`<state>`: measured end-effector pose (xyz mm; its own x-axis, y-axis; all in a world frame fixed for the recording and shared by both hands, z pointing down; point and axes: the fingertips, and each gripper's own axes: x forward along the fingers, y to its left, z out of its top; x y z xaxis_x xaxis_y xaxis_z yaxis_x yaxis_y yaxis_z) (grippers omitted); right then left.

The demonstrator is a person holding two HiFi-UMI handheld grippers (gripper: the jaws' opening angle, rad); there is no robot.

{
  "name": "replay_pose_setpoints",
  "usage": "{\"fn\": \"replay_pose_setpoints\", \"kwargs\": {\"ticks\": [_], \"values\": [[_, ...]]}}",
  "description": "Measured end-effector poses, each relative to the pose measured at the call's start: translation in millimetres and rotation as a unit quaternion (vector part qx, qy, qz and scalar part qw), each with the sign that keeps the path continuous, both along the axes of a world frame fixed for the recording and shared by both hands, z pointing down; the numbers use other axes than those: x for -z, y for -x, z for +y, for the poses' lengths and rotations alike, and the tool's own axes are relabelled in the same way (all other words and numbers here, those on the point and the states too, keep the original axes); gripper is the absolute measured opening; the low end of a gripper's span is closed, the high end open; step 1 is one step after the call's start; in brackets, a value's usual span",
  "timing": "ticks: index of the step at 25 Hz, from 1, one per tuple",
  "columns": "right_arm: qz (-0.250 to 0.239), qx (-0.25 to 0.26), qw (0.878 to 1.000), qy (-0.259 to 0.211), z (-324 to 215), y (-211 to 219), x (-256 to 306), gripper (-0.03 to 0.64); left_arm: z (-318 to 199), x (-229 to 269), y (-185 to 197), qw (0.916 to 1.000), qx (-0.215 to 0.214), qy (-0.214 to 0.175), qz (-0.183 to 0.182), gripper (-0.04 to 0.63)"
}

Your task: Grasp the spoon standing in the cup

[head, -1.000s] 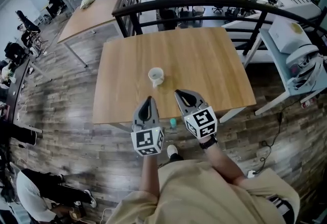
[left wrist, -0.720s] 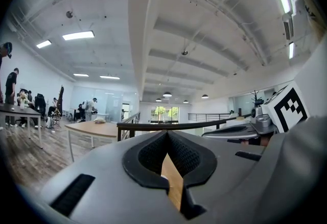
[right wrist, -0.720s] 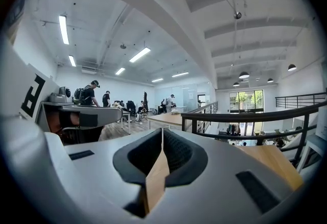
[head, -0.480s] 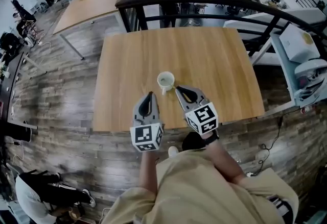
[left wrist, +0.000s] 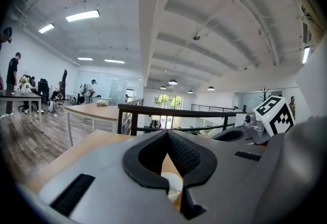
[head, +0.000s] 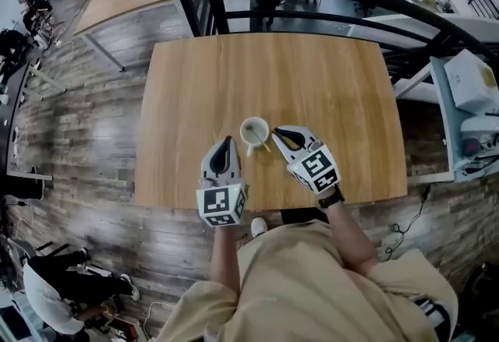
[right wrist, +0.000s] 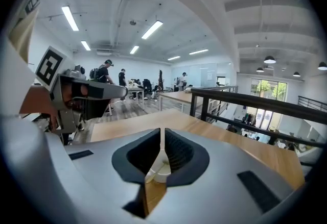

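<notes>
On the wooden tabletop [head: 195,91], near its front edge, this looks like the approach stage to me, nothing is grasped yet. The left tool [head: 227,142] and the right tool [head: 277,132] both point away from the person with their tips either side of the white cup [head: 255,131]. The cup sits between the tips and a touch ahead of them. The right tip is just beside the cup's rim, and I can't tell if it's touching. The left one is near the cup but apart from it.

Both tools are closed up tight. In each gripper view the jaws meet at the tips with nothing pinched, and the cup shows through the gap behind them.

The spoon should be standing in that cup, but honestly it's too small to pick out from the head view, and what shows between the right jaws could be it or just the cup.

My guess for the next move: one tool, probably the right since it's closest, needs its jaws spread. Then it gets lined up either side of the spoon's handle above the rim, and closed without knocking the cup
</notes>
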<state>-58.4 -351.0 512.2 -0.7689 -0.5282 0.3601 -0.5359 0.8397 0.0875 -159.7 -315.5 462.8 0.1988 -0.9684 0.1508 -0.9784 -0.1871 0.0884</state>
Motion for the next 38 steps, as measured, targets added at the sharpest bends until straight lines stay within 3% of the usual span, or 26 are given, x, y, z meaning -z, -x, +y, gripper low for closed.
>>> {"fn": "replay_pose_setpoints", "kwargs": {"ticks": [4, 9, 15, 18, 21, 26, 30, 33, 38], "values": [[0.05, 0.108, 0.993, 0.002, -10.8, 12.8, -27.5, 0.019, -23.0, -16.1, 1.8, 0.9998, 0.004, 0.02, 0.005, 0.003], [0.106, 0.224, 0.969, -0.003, -18.0, 16.6, -70.0, 0.02, -41.9, -39.7, 2.1, 0.9989, 0.004, 0.045, 0.01, 0.003], [0.164, 0.338, 0.927, -0.015, -13.3, 19.1, -109.7, 0.029, -46.0, -70.4, 2.8, 0.9963, -0.001, 0.082, 0.027, 0.003], [0.198, 0.382, 0.902, -0.033, -14.1, 20.8, -129.5, 0.108, -45.2, -84.1, 2.9, 0.9949, -0.005, 0.096, 0.029, 0.003], [0.229, 0.42, 0.876, -0.057, -14.5, 21.7, -143.9, 0.112, -43.9, -90.9, 3.0, 0.9937, -0.005, 0.106, 0.035, 0.003], [0.288, 0.48, 0.821, -0.115, -8.6, 21.8, -165.8, 0.113, -41.9, -95.3, 2.3, 0.9932, -0.009, 0.111, 0.034, 0.003], [0.295, 0.513, 0.795, -0.132, 3.9, 29.5, -175.1, 0.113, -41.5, -96.1, 3.7, 0.9925, -0.006, 0.115, 0.041, 0.003], [0.293, 0.524, 0.787, -0.142, 13.1, 37.0, -178.4, 0.112, -39.7, -98.2, 5.9, 0.9921, -0.006, 0.118, 0.041, 0.003], [0.275, 0.513, 0.8, -0.145, 14.1, 49.3, -171.9, 0.066, -37.5, -97.8, 8.6, 0.992, -0.006, 0.119, 0.044, 0.003]]}}
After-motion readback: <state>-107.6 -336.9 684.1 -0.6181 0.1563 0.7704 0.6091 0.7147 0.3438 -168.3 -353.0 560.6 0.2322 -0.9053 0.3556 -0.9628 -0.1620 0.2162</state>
